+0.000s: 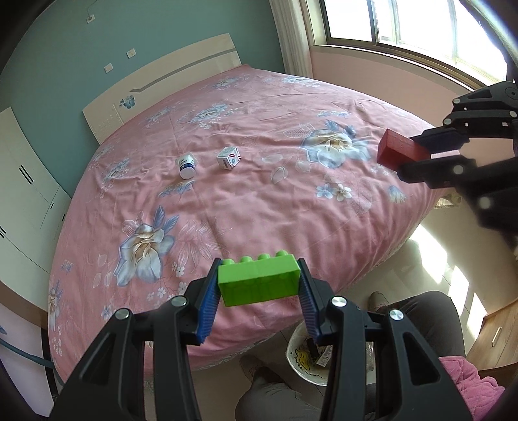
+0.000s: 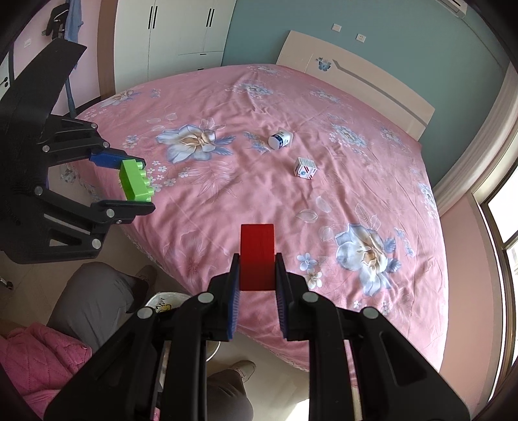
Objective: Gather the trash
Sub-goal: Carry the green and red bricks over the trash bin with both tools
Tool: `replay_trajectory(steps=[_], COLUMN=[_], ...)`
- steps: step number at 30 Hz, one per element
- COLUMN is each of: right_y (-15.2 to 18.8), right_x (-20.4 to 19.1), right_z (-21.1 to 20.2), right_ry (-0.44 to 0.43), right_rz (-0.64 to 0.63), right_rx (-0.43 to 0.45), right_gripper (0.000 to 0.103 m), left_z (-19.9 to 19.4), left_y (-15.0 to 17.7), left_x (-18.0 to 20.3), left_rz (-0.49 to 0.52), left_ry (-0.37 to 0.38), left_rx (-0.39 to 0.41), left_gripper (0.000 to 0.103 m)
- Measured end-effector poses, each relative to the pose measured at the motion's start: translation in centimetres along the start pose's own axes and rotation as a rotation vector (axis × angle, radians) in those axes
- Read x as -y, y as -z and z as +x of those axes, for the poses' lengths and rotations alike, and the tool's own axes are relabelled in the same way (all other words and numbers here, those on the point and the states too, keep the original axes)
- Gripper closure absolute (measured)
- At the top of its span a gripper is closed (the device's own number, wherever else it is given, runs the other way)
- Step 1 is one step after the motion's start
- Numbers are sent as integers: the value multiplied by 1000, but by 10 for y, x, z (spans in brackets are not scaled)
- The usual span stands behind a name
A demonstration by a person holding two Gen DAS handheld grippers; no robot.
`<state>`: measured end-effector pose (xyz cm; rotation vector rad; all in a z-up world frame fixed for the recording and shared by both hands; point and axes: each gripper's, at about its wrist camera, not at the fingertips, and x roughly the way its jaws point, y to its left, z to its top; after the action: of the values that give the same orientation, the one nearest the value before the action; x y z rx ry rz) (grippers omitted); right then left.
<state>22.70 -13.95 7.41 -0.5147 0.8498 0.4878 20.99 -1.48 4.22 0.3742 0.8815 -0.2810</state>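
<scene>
Bed (image 1: 226, 200); window (image 1: 404, 22) in left view only.

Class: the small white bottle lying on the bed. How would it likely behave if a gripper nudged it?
The white bottle lies on its side, so it would probably roll. It looks like small, rigid plastic, likely light. The soft, wrinkled bedspread may slow it.
</scene>
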Motion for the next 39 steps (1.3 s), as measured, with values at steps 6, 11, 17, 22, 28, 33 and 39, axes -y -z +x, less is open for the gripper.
replay_trajectory(steps=[6, 11, 17, 22, 28, 33, 39], right_y=[18, 32, 48, 63, 82, 97, 114], right_x=[-12, -19, -25, -30, -37, -42, -54], right_z=[44, 74, 106, 129, 155, 175, 196], right_ry=[-42, -87, -121, -145, -168, -197, -226], right_rz=[3, 20, 48, 66, 79, 98, 101], right_rx=[-73, -116, -161, -197, -243, -279, -329], right_gripper=[82, 82, 82, 82, 82, 82, 82], left_z=[36, 59, 84, 104, 130, 148, 169], left_y=[24, 39, 60, 76, 93, 106, 120], left_x=[9, 10, 14, 17, 24, 31, 38], left_rz=[-1, -23, -43, -61, -76, -84, -89], left_ry=[42, 66, 96, 117, 143, 160, 179], left_rx=[-72, -118, -167, -209, -261, -297, -337], left_gripper=[56, 56, 56, 56, 56, 56, 56])
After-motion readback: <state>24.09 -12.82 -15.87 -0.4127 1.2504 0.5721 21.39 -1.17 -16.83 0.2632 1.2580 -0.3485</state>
